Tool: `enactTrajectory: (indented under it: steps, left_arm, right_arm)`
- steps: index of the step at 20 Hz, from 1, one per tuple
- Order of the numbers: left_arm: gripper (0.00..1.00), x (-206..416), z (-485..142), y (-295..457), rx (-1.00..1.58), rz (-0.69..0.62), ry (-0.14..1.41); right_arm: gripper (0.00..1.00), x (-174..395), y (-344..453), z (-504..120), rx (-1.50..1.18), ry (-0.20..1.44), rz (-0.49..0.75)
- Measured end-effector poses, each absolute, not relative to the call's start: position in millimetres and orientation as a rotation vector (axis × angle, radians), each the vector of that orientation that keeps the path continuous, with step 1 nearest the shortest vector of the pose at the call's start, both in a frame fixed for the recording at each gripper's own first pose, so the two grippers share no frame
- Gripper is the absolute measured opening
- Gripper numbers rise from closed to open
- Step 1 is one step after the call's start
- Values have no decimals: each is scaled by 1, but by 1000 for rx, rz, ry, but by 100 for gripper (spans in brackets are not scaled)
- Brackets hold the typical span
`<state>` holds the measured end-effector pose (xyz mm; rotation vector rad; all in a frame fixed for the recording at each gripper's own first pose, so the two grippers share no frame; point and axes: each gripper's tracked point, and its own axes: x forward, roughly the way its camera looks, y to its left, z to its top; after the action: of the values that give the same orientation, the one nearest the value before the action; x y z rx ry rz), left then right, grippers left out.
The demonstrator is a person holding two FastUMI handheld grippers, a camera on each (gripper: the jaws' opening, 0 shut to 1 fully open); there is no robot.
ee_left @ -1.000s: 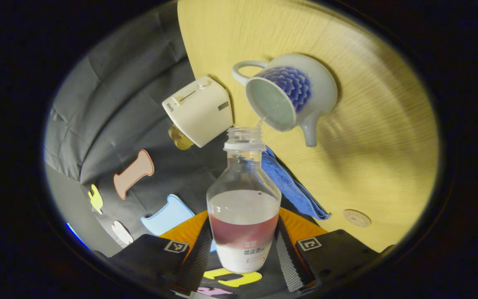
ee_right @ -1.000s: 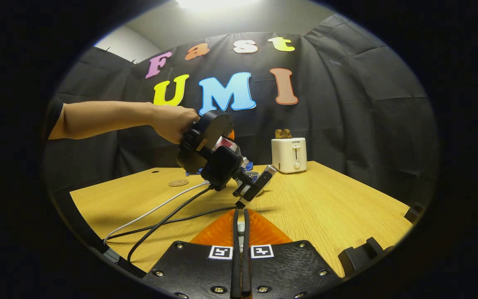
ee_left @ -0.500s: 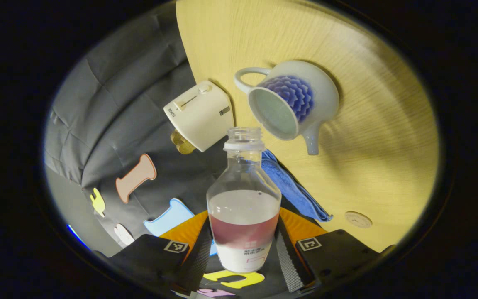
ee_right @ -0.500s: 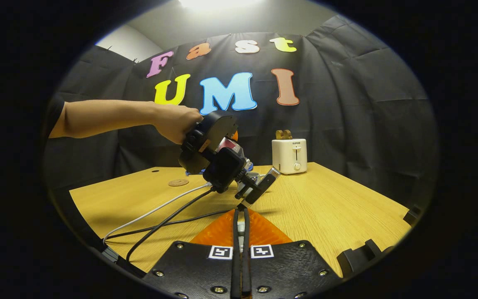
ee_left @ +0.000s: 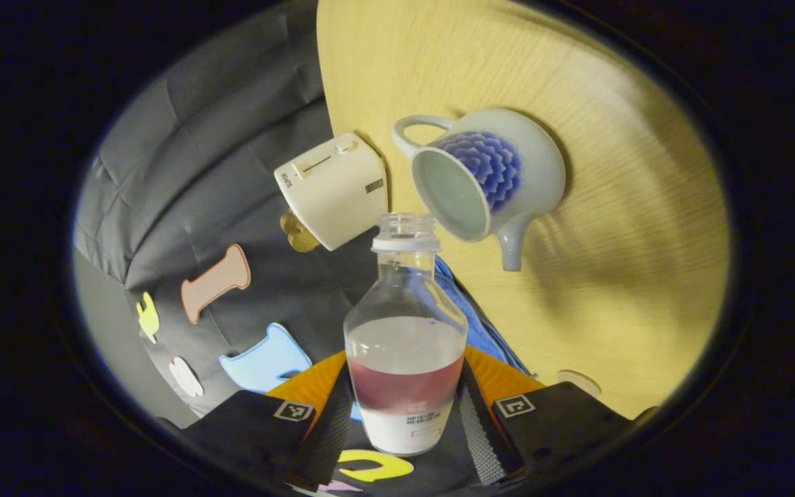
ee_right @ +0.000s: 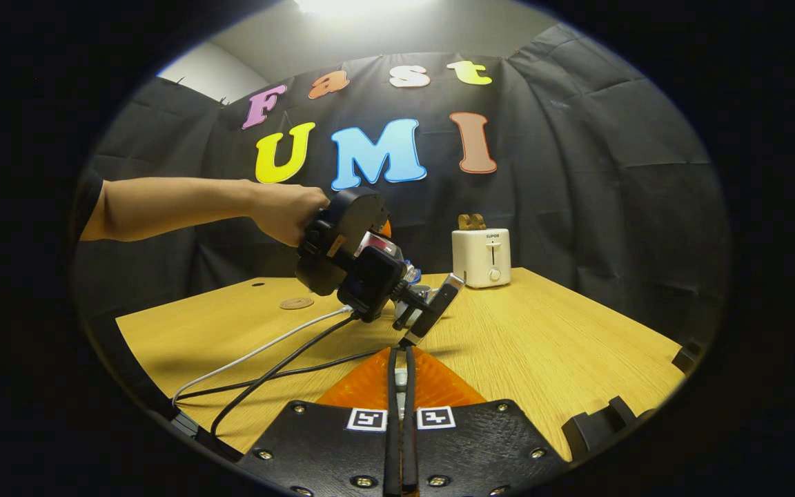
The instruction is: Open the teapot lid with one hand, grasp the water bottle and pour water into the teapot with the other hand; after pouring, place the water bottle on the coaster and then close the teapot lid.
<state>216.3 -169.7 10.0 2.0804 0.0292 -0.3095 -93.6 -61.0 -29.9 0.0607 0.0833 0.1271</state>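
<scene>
left gripper [ee_left: 404, 414] clamped on the water bottle [ee_left: 406, 345], both fingers pressing its sides; bottle tilted, open mouth just beside the lidless teapot [ee_left: 484, 176] rim on the bench [ee_left: 632, 228]. right gripper [ee_right: 401, 414] fingers closed together, something small pinched between them, can't identify. coaster [ee_right: 297, 303] well apart.

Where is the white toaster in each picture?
Left gripper view: the toaster looks tipped over, just left of the middle, next to the teapot handle.
Right gripper view: the toaster stands upright, right of the middle, at the far edge of the table.
Shared landmark: the round coaster lying flat on the table.
</scene>
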Motion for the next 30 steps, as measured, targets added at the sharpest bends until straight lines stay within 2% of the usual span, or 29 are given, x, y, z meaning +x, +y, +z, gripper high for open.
enactTrajectory:
  steps: [13,18,22,26,30]
  left_arm:
    - [87,217,-23,-151,1514,-396,68]
    - [87,220,-22,-139,1251,-354,83]
    - [87,247,-29,-123,988,-291,72]
    - [87,266,-54,-100,598,-232,68]
    - [87,276,-56,-81,418,-153,35]
  right_arm:
    - [1,-92,-56,-14,31,54,119]
    - [1,-84,-51,0,5,18,126]
    - [1,-69,-46,8,4,9,139]
    - [2,-41,-37,22,-11,-23,145]
    - [1,-18,-24,27,-7,-29,169]
